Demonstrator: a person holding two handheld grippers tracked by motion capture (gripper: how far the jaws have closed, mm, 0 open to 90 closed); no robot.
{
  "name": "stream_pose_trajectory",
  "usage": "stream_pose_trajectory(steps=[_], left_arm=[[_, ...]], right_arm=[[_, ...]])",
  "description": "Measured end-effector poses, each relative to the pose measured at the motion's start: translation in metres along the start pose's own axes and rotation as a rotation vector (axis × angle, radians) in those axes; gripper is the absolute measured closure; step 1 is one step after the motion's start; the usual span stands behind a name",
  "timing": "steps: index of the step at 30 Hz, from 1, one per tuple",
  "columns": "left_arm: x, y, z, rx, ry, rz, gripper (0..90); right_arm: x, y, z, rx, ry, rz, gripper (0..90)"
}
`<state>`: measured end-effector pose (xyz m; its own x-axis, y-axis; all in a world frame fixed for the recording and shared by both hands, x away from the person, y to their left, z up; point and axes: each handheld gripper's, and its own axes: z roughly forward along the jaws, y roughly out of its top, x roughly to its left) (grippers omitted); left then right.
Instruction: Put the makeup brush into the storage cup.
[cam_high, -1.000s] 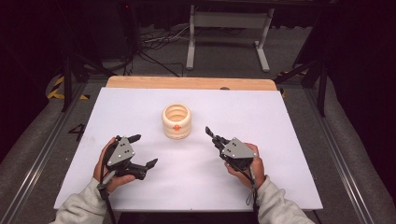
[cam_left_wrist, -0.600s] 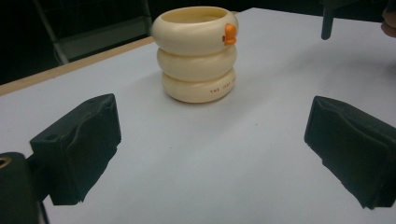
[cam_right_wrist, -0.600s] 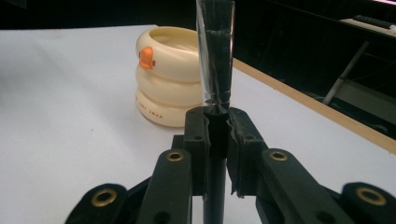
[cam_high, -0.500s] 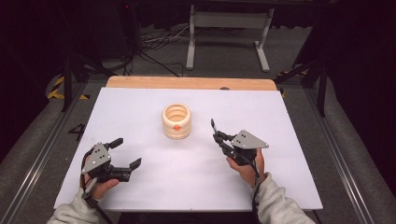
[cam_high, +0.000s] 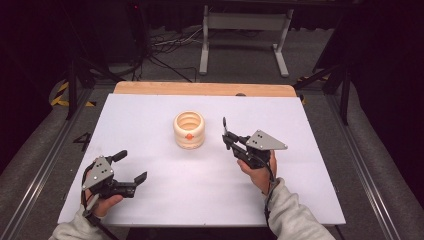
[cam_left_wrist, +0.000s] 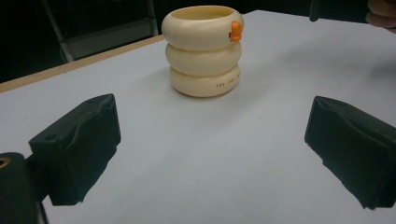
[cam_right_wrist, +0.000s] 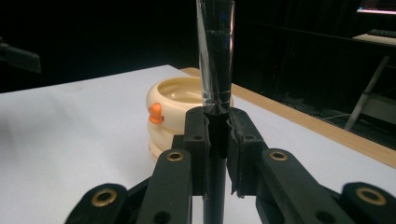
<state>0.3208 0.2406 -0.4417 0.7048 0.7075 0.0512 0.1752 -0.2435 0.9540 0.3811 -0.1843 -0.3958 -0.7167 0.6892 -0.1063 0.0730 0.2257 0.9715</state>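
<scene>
A cream holder (cam_high: 189, 130) made of three stacked rings, with a small orange mark on its side, stands upright at the middle of the white table (cam_high: 200, 195). My right gripper (cam_high: 231, 140) is just right of it, shut on a thin dark stick (cam_high: 224, 125) that points upward. In the right gripper view the stick (cam_right_wrist: 215, 56) rises between the pressed jaws of the gripper (cam_right_wrist: 218, 126), with the holder (cam_right_wrist: 170, 114) behind on the left. My left gripper (cam_high: 131, 166) hovers near the front left, jaws wide open and empty. In the left gripper view the holder (cam_left_wrist: 203, 51) stands well beyond the gripper (cam_left_wrist: 212, 140).
A wooden strip (cam_high: 200, 88) runs along the table's far edge. Beyond it on the dark floor stand a metal frame (cam_high: 242, 22) and some cables (cam_high: 165, 47). Metal rails (cam_high: 45, 155) flank the table on both sides.
My left gripper has drawn back to the left, toward the table's front corner, and sunk a little. My right gripper has shifted slightly right and risen, with the stick now more upright.
</scene>
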Motion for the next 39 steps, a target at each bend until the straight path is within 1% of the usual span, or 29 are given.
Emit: stream_pose_trajectory(steps=[2, 4, 6, 7, 8, 14, 16, 18, 19, 20, 25, 27, 34, 38, 39], left_arm=[[0.000, 0.000, 0.001, 0.002, -0.007, -0.002, 4.5], [-0.001, -0.001, 0.001, 0.009, -0.005, 0.005, 4.6], [-0.001, -0.001, 0.002, 0.011, -0.008, 0.005, 4.8], [-0.002, -0.001, 0.002, 0.007, -0.003, 0.005, 4.8], [-0.001, -0.001, 0.002, 0.009, -0.011, 0.002, 4.8], [-0.001, -0.001, 0.002, 0.010, -0.006, 0.002, 4.8], [0.000, -0.001, 0.002, 0.007, -0.009, -0.001, 5.0], [0.000, -0.002, 0.003, 0.007, -0.002, -0.001, 5.0], [0.000, -0.002, 0.002, 0.008, -0.007, -0.001, 5.1], [0.000, -0.002, 0.003, 0.003, -0.009, -0.002, 5.1], [0.000, -0.002, 0.002, -0.001, -0.009, -0.001, 5.1], [0.000, -0.002, 0.002, -0.004, -0.010, -0.001, 5.0], [0.000, -0.001, 0.001, -0.009, -0.014, -0.005, 5.2], [0.000, -0.001, 0.002, -0.012, -0.016, -0.001, 5.1], [0.000, -0.001, 0.002, -0.012, -0.012, 0.003, 5.1]], right_arm=[[0.001, 0.003, 0.003, -0.012, 0.004, 0.003, 80.0], [0.001, 0.006, 0.005, -0.020, 0.004, 0.000, 80.0], [0.002, 0.007, 0.007, -0.028, 0.012, 0.001, 80.0], [0.002, 0.008, 0.009, -0.033, 0.015, 0.002, 80.0], [0.001, 0.010, 0.011, -0.036, 0.022, 0.014, 80.0], [-0.002, 0.017, 0.018, -0.068, 0.028, 0.029, 80.0], [-0.003, 0.019, 0.021, -0.068, 0.029, 0.028, 80.0], [-0.004, 0.022, 0.025, -0.077, 0.034, 0.038, 80.0], [-0.005, 0.025, 0.029, -0.086, 0.034, 0.045, 80.0], [-0.005, 0.025, 0.029, -0.086, 0.034, 0.045, 80.0], [-0.007, 0.033, 0.043, -0.106, 0.050, 0.065, 80.0], [-0.007, 0.036, 0.050, -0.106, 0.053, 0.061, 80.0], [-0.005, 0.047, 0.068, -0.133, 0.071, 0.066, 80.0], [-0.004, 0.053, 0.077, -0.137, 0.080, 0.065, 80.0], [-0.004, 0.053, 0.077, -0.137, 0.080, 0.065, 80.0]])
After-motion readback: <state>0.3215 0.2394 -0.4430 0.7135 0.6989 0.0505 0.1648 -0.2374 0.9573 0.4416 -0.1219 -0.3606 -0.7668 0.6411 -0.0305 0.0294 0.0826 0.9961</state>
